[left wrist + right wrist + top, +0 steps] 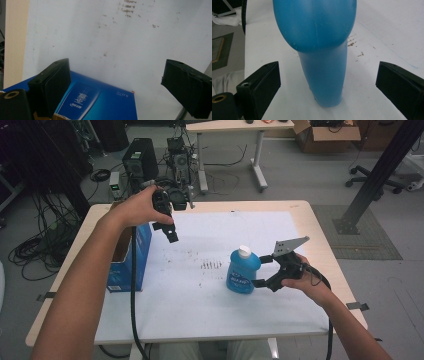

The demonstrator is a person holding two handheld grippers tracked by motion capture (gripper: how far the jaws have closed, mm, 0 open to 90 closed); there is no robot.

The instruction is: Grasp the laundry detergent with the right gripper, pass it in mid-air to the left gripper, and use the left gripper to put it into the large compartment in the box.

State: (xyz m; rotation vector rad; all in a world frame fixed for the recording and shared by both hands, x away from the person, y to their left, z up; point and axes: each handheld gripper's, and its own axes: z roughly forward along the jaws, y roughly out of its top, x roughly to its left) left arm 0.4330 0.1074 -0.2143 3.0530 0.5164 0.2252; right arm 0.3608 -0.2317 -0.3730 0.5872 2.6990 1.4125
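Observation:
A blue plastic bottle (242, 272) with a white cap stands upright on the white sheet (200, 305), right of the middle. My right gripper (261, 271) lies level at its right side, open. In the right gripper view the bottle (317, 37) stands between the two black jaws with a gap on each side. My left gripper (170, 234) is held up over the sheet's back left, pointing down, open with nothing in it. Below it, in the left gripper view, is the blue carton (100, 100). The left gripper (116, 75) hangs clear of that carton.
The open blue carton (131, 257) stands at the table's left edge. Brown smudges (211, 265) mark the sheet's middle. Behind the table are a computer tower (140, 160), cables on the floor, another desk (235, 126) and a black slanted post (380, 170).

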